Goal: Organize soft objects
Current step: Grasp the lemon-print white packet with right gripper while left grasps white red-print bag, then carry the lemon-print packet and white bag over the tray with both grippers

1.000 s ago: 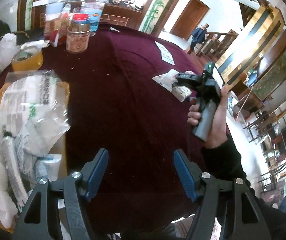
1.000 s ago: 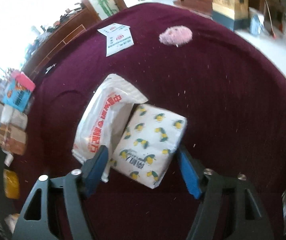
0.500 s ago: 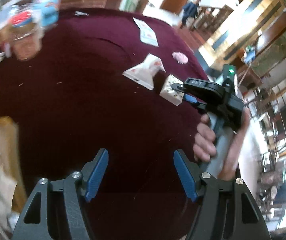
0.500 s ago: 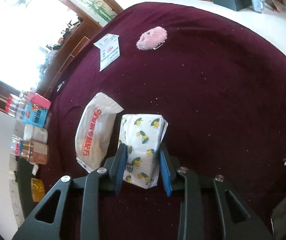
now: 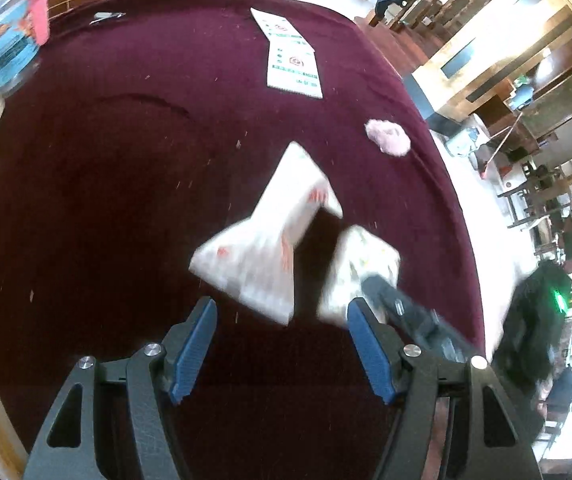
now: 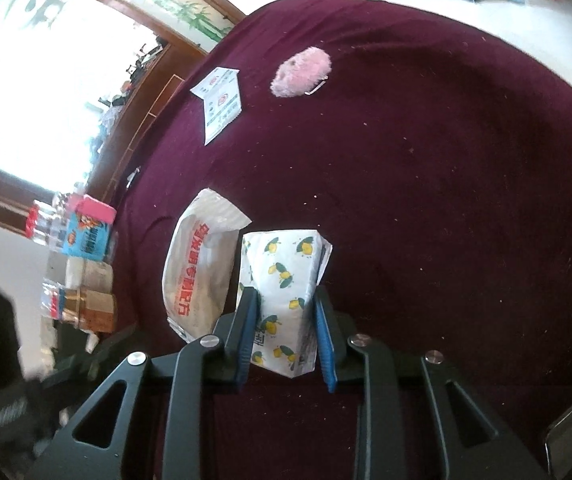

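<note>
My right gripper (image 6: 286,332) is shut on a white tissue pack with lemon print (image 6: 282,276), squeezing its near end; the pack also shows in the left wrist view (image 5: 361,268). A white soft pack with red lettering (image 6: 198,272) lies just left of it on the maroon tablecloth (image 6: 425,200), and shows in the left wrist view (image 5: 270,248). My left gripper (image 5: 282,344) is open and empty, just short of the red-lettered pack. A pink fluffy puff (image 6: 299,72) lies farther away, also in the left wrist view (image 5: 387,142).
A folded white leaflet (image 5: 291,60) lies at the table's far side. Jars and a blue-and-pink box (image 6: 86,232) stand along the left edge. The table's round edge (image 5: 457,200) drops off to the right, with floor and furniture beyond.
My right gripper closed on the lemon-print pack and holds it. My left gripper swung right from the tray of packs toward the red-lettered pack and stayed open.
</note>
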